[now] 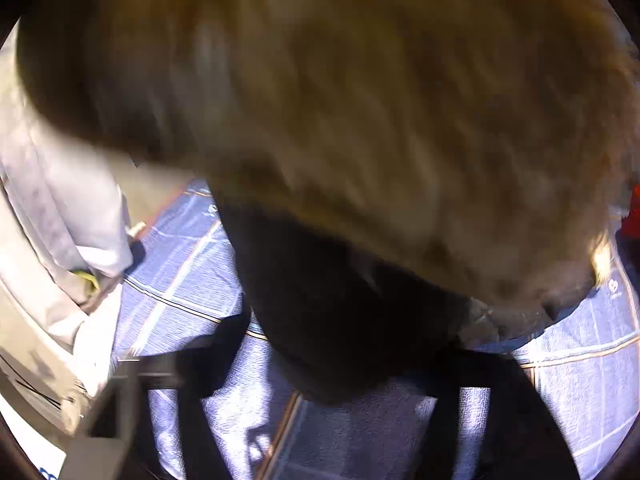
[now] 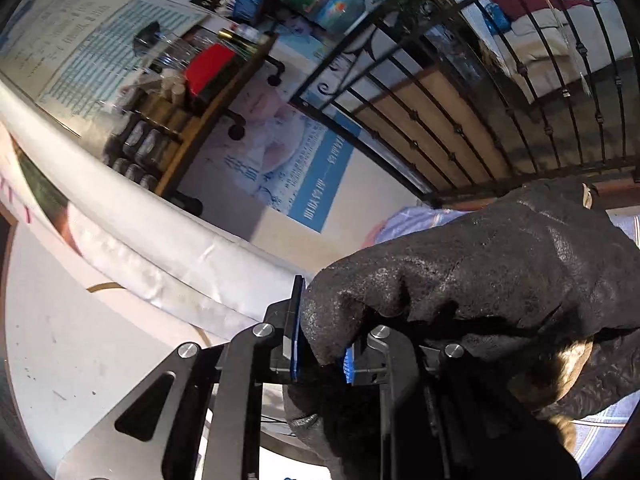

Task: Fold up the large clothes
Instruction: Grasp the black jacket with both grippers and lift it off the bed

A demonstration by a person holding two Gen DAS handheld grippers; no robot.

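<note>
Writing on the wall poster (image 2: 280,168) was illegible. Right claw (image 2: 322,354) pinched the dark garment (image 2: 480,272); left claw state was indeterminate, hidden by blurred fabric.

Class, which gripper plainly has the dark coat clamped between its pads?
The right gripper: its blue pads pinch a fold of the dark coat. The other wrist view is too blurred to show a grip.

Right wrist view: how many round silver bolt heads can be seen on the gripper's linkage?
4 bolt heads: outer left, inner left, inner right, outer right, as pictured. The black coat may hide more.
</note>
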